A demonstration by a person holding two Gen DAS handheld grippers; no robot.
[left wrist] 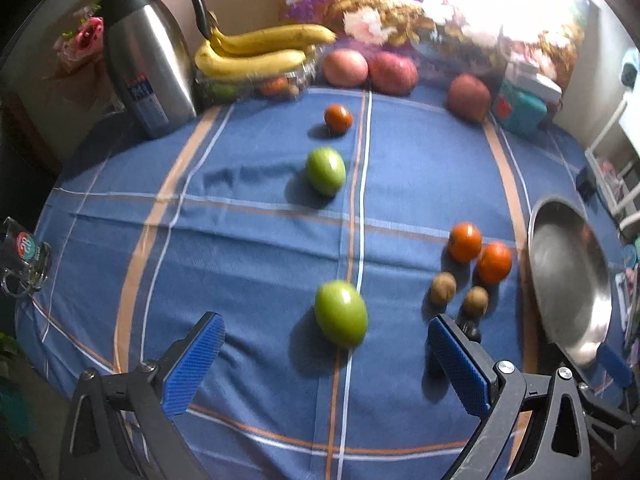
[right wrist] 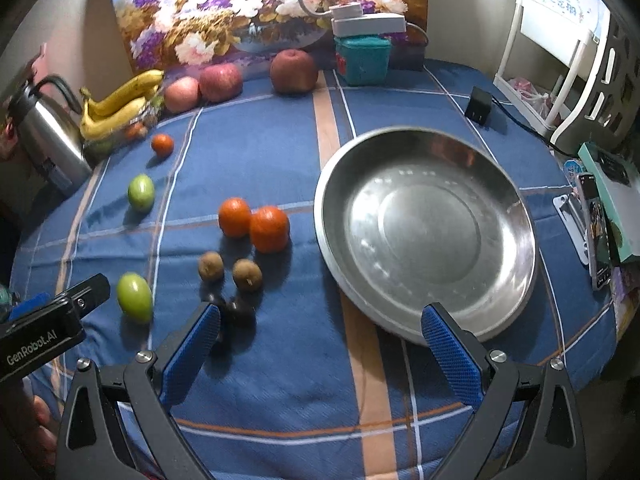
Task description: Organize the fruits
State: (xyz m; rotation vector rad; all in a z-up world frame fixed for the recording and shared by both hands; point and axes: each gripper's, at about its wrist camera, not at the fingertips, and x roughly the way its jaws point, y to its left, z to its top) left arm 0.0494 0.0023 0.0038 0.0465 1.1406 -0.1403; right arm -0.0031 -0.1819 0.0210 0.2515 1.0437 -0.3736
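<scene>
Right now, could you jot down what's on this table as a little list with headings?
surface: blue plaid cloth
bowl: steel, nothing in it
oranges: two touching, a smaller one apart
green fruits: two
brown fruits: two
apples: three at the back
bananas: on a clear box
left tool: open
right tool: open

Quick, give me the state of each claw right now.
Left claw: open, holding nothing.
Right claw: open, holding nothing.
</scene>
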